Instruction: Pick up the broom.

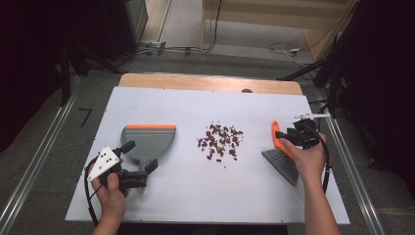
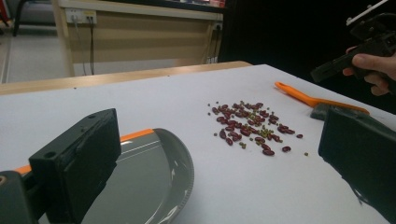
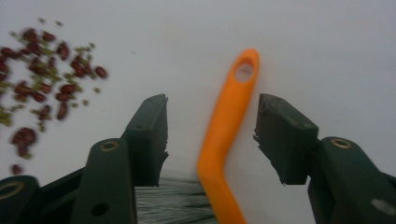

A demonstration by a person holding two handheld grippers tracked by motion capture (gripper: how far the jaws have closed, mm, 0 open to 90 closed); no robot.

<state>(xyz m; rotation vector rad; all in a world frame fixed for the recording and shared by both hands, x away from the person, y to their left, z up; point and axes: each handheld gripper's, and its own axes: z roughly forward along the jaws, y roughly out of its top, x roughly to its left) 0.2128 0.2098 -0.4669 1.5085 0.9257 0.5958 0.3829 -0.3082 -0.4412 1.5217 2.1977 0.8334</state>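
A grey dustpan (image 1: 148,141) with an orange front lip lies on the white table (image 1: 195,196) at the left; its bowl (image 2: 154,186) lies low in the left gripper view. My left gripper (image 1: 141,157) is open, its jaws standing either side of the pan's handle end. Red beans (image 1: 220,141) mixed with small green ones (image 2: 250,125) lie scattered mid-table. At the right lies a brush with an orange handle (image 3: 224,126) and grey bristles (image 1: 284,164). My right gripper (image 3: 210,135) hovers over it, open, with the handle between its jaws and untouched.
The white sheet covers a wooden table whose far edge (image 1: 210,82) is bare wood. Metal rails (image 1: 29,171) run along the floor on both sides. Cables (image 1: 288,49) and dark equipment legs stand on the floor beyond the table.
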